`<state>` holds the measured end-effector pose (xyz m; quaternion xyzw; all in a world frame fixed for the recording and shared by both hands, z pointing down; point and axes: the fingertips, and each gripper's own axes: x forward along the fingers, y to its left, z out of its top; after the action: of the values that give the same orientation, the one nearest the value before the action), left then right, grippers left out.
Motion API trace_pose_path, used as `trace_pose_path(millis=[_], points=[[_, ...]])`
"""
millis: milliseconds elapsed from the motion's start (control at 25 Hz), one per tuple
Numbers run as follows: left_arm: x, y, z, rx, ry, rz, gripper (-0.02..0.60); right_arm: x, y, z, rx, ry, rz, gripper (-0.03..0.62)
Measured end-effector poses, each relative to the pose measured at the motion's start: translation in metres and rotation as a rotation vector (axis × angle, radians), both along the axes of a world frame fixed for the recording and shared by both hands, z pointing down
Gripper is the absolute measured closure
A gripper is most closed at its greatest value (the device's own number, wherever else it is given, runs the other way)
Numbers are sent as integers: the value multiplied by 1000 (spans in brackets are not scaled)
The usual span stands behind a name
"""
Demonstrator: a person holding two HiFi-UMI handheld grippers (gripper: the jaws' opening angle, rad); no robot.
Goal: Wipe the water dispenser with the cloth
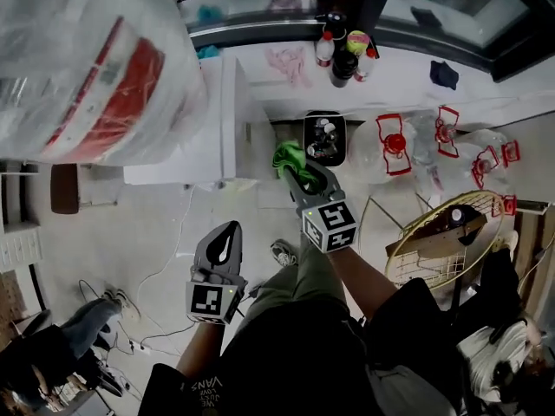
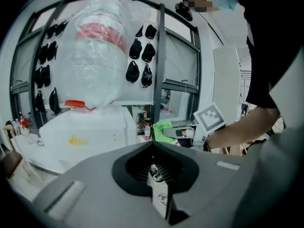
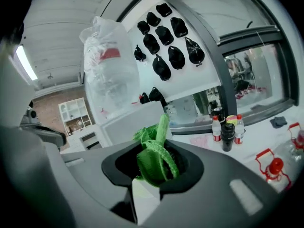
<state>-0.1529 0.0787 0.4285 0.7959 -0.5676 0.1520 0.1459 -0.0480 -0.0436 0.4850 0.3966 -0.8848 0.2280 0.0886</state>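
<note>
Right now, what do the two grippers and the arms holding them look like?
Both the left gripper and right gripper are grey moulded shells with a black teardrop-shaped recess around the jaws. Each carries a cube with black-and-white square markers at the hand end. No cables show. The person wears a black short-sleeved top; forearms are uncovered.

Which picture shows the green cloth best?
The right gripper view: the cloth sits close up, pinched in the right hand-held gripper. The head view shows it small; the left gripper view, a far green patch.
</note>
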Motion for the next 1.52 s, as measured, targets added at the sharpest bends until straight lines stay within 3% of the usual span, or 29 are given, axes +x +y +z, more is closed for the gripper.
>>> trace_pose_path(millis=[280, 640, 1080, 1520], points=[[-12, 19, -33, 92, 3, -32, 580, 4, 57, -62, 54, -9, -31, 485], [-48, 56, -63, 137, 7, -128, 580, 8, 105, -112, 89, 6, -54, 485], [-83, 83, -92, 191, 4, -228, 580, -5, 122, -158, 170, -9, -103, 485], [-90, 90, -109, 236, -1, -254, 580, -9, 123, -181, 203, 15, -125, 487]])
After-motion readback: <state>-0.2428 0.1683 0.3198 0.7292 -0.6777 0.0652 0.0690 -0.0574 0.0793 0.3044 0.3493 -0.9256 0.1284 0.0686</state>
